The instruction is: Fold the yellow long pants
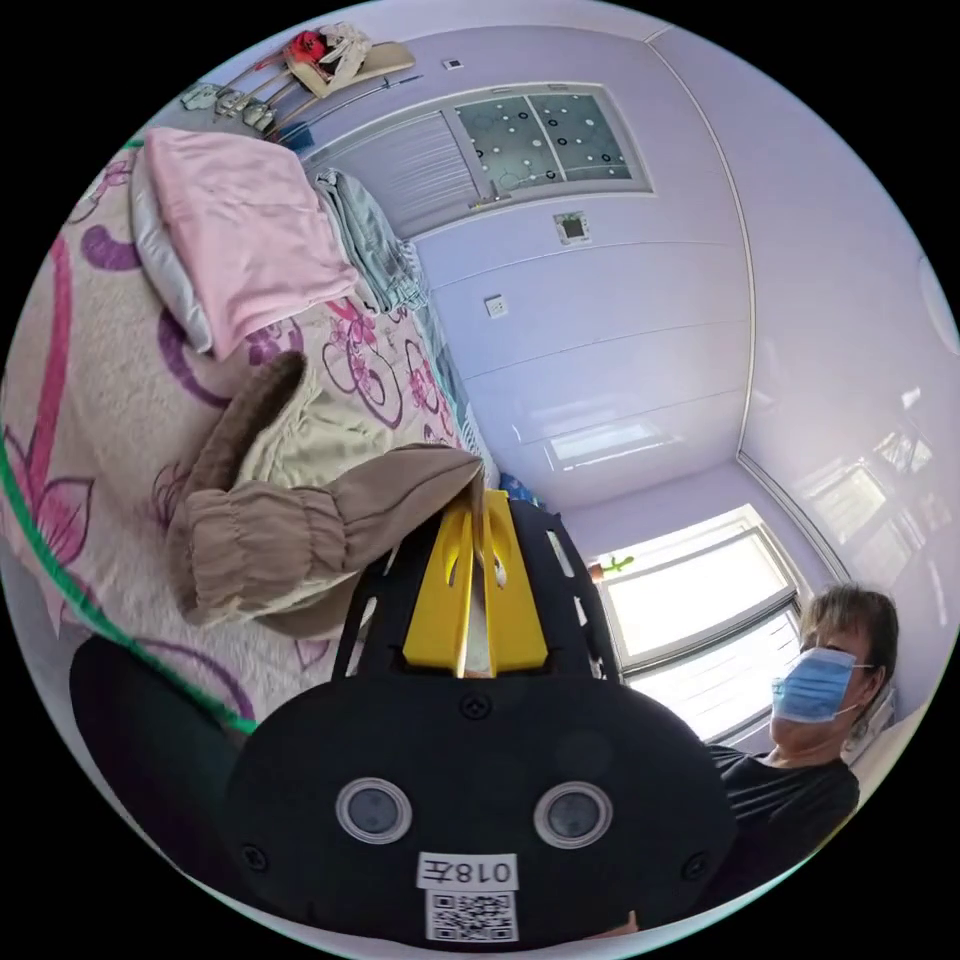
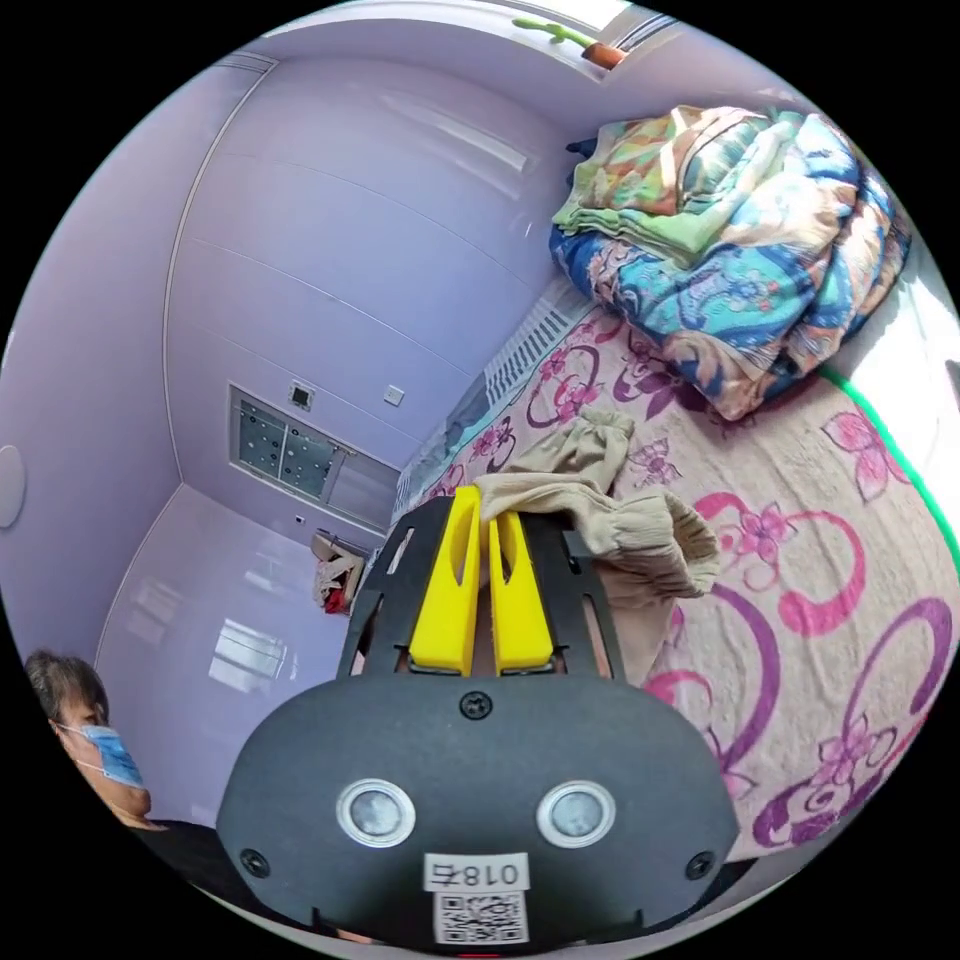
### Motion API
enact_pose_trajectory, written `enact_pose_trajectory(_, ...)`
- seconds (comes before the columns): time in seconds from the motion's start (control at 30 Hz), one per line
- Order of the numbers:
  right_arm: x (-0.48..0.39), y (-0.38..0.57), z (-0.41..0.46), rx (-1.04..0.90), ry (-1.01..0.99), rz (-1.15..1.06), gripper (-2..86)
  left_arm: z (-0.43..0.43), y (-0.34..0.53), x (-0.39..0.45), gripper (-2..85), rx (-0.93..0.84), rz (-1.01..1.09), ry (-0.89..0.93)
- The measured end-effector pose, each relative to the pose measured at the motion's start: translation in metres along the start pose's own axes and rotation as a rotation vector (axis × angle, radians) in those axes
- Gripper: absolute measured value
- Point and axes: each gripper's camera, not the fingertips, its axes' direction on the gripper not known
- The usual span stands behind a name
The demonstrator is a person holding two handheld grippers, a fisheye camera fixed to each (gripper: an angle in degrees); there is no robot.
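Two hand-held grippers | left hand-held gripper (image 1: 478, 520) pinching pants (image 1: 300, 530) at its 12 o'clock | right hand-held gripper (image 2: 482, 520) pinching pants (image 2: 620, 530) | bed (image 2: 800, 600) beneath

Pants (image 1: 300, 520): beige-tan soft fabric with a gathered elastic cuff. In the left gripper view, one edge is raised off the flowered bedspread (image 1: 90, 400); the remainder lies bunched on it, a darker brown inner face curling upward. In the right gripper view, the pants (image 2: 610, 520) hang likewise, crumpled behind.
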Motion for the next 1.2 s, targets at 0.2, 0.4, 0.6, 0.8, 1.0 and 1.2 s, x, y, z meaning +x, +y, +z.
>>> enact_pose_trajectory(0.2,-0.030,-0.094,0.181,-0.078,0.108,0.025,-0.2,0.048,-0.069,-0.057,-0.9,0.118,-0.150,-0.042)
enact_pose_trajectory(0.4,-0.033,-0.130,0.285,-0.167,0.190,0.133,0.5,0.049,-0.088,-0.102,-0.5,0.159,-0.298,-0.068)
enact_pose_trajectory(0.6,-0.049,-0.170,0.352,-0.300,0.214,0.090,8.8,0.036,-0.098,-0.130,8.6,0.168,-0.348,0.007)
enact_pose_trajectory(0.8,-0.051,-0.180,0.370,-0.355,-0.069,0.139,13.7,0.020,-0.096,-0.104,13.3,0.018,-0.158,0.224)
enact_pose_trajectory(1.0,-0.035,-0.172,0.332,-0.195,-0.096,0.257,6.6,-0.010,-0.080,-0.139,11.8,0.184,-0.304,0.269)
enact_pose_trajectory(1.2,-0.069,-0.160,0.348,-0.513,0.133,-0.014,9.0,-0.001,-0.067,-0.119,10.7,0.021,-0.217,0.289)
